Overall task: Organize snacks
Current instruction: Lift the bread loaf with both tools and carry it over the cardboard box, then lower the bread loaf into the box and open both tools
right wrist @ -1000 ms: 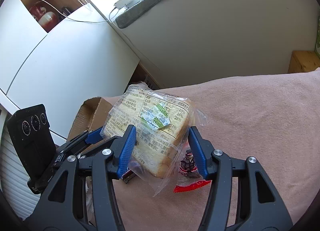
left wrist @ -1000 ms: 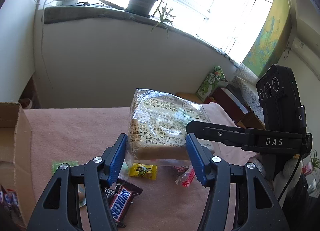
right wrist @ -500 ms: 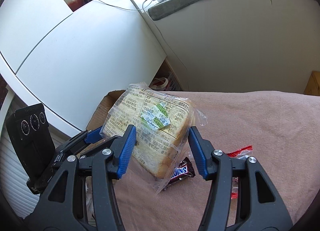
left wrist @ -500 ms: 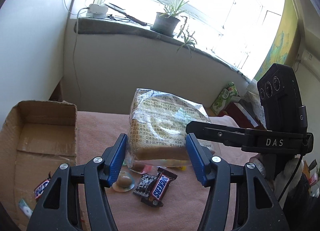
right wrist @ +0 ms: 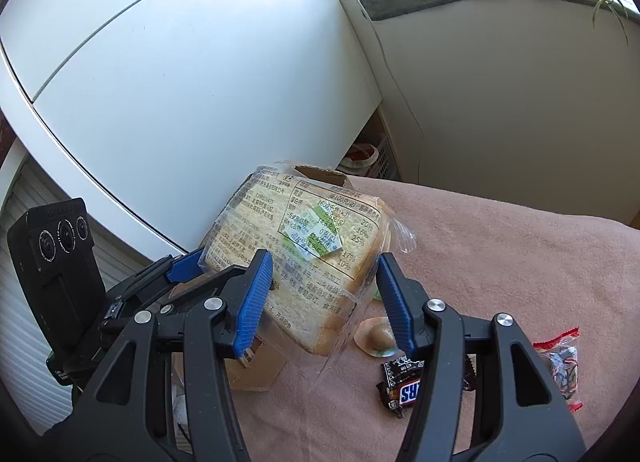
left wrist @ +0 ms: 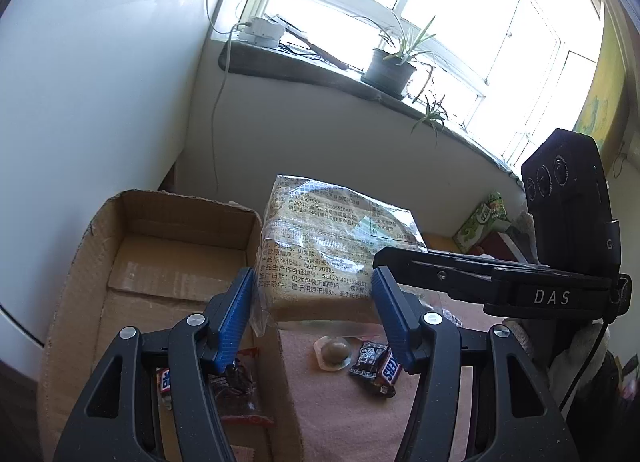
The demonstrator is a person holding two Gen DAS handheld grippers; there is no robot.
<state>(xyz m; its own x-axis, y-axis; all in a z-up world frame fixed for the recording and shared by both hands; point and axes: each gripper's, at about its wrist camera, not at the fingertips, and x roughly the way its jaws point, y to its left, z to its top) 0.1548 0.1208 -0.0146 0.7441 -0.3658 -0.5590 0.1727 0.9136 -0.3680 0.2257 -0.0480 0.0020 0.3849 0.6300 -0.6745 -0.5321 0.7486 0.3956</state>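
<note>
A bag of sliced bread (left wrist: 324,258) in clear printed plastic is held in the air by both grippers. My left gripper (left wrist: 312,302) is shut on its near end. My right gripper (right wrist: 320,286) is shut on the bread bag (right wrist: 304,258) from the other side. The bag hangs over the right wall of an open cardboard box (left wrist: 80,262), which stands at the left of the pink-covered table (left wrist: 352,422). The box (right wrist: 320,173) is mostly hidden behind the bread in the right wrist view. A few wrapped snacks (left wrist: 236,382) lie in the box bottom.
On the cloth under the bread lie a Snickers bar (left wrist: 376,370), a round jelly cup (left wrist: 334,352) and, in the right wrist view, a red-edged clear packet (right wrist: 560,366). A white cabinet (right wrist: 160,101) stands left of the box. A windowsill with a potted plant (left wrist: 388,65) is behind.
Both grippers have carried the bread bag leftward across the table, from over the loose snacks to the edge of the cardboard box, which has come into full view.
</note>
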